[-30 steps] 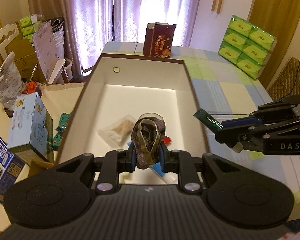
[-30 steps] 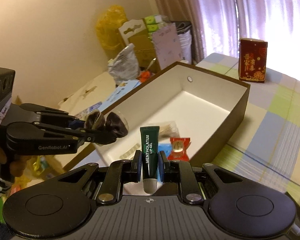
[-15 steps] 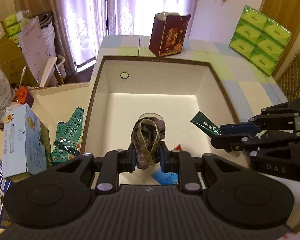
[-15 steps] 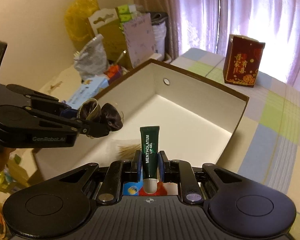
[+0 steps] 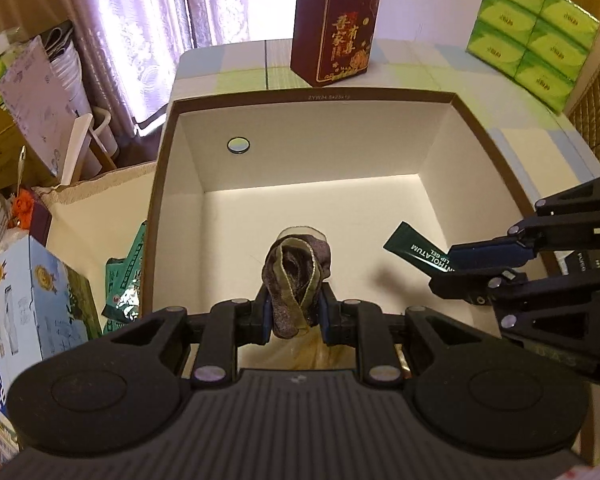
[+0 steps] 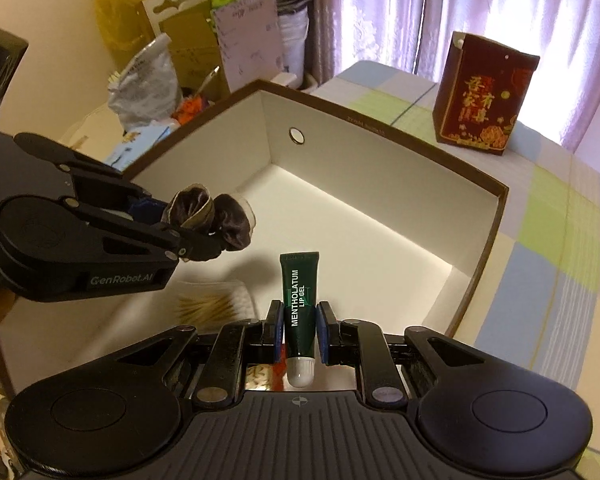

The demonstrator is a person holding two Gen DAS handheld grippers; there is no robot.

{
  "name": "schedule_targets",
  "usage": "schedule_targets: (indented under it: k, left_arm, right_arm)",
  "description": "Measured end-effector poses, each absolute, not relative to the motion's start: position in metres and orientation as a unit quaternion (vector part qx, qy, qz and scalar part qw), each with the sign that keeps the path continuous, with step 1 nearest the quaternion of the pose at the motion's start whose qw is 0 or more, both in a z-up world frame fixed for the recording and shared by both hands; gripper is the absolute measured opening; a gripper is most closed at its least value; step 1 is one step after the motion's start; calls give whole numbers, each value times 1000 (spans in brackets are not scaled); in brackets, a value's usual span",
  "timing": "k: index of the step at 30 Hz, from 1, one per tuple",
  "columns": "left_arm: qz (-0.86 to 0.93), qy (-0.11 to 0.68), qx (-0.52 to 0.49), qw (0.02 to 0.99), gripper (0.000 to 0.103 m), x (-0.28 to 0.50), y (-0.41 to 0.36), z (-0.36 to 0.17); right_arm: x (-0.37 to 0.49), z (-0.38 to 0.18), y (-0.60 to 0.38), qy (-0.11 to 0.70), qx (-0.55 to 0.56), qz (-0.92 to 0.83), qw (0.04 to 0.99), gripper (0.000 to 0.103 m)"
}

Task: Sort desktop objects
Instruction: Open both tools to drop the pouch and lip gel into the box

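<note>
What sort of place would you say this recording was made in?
Probably a lived-in home room: sheer curtains over a window, a table with a checked cloth, stacked tissue packs, and household clutter piled against the wall.

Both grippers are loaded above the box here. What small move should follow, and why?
Probably open the left gripper to drop the dark satin scrunchie: it hangs over the white interior of the brown-rimmed cardboard box. The right gripper, clamping the dark green lip gel tube, could release likewise.

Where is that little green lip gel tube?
The lip gel tube is clamped in the right gripper, held above the open box, beside the left gripper's scrunchie.
</note>
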State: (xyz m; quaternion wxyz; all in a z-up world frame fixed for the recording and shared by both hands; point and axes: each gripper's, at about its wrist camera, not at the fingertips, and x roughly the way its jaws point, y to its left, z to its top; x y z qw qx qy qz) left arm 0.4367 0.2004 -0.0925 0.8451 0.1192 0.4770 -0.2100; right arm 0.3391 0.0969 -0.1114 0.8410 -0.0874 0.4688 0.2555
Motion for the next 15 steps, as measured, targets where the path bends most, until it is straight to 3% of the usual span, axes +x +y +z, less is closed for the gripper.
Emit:
schedule_targets:
  k: [6,15]
  left_arm:
    - [-220,482,132,838,21,456,195,-106]
    - [-231,483,150,831,36,468,187,-115]
  right_arm:
    - [351,-116,99,472,-96,255,839,14]
    - [360,-123,98,479,-95,259,833,14]
